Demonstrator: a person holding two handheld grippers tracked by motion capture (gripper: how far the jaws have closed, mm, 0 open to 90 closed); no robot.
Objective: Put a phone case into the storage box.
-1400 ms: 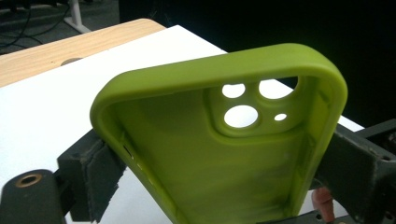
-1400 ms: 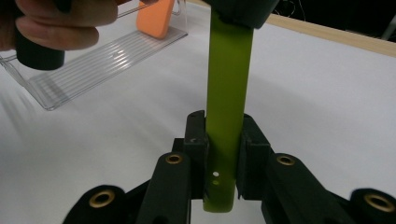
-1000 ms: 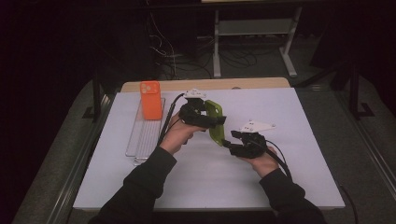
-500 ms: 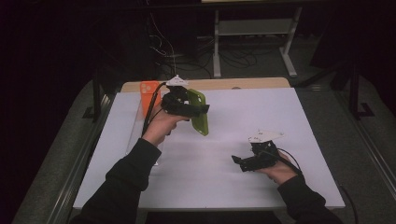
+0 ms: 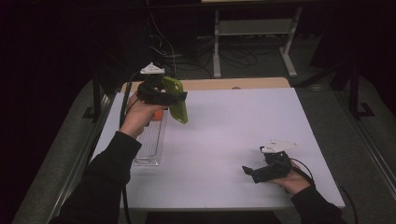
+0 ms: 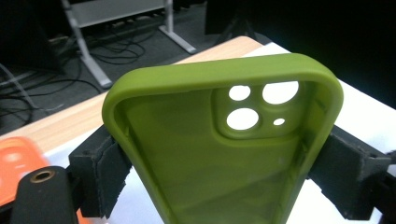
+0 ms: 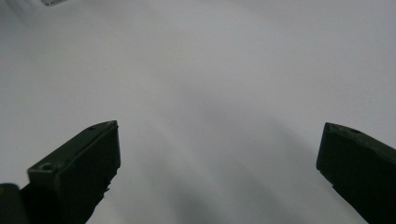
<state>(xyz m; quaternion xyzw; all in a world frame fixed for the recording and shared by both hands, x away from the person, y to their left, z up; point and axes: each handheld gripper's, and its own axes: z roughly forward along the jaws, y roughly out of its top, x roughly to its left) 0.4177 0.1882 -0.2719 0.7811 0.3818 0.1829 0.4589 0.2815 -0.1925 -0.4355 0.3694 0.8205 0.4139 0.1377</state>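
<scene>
My left gripper (image 5: 176,99) is raised over the table's back left and is shut on a green phone case (image 5: 177,106). In the left gripper view the pads (image 6: 100,170) press both long edges of the green phone case (image 6: 210,154), whose open inside and camera holes face the camera. My right gripper (image 5: 251,172) sits low near the front right of the white table (image 5: 233,126). Its jaws have just been opening and stand wide apart in the right gripper view (image 7: 219,154), with nothing but bare table between them.
A clear plastic tray (image 5: 150,144) lies along the table's left side below the left hand. An orange object (image 5: 159,113) sits at its far end, mostly hidden by the hand, and appears blurred in the left gripper view (image 6: 18,156). Cables and a metal stand lie beyond the table.
The left gripper has carried the green case up and to the back left. The right hand has drawn away from the case toward the front right, lower on the table.
</scene>
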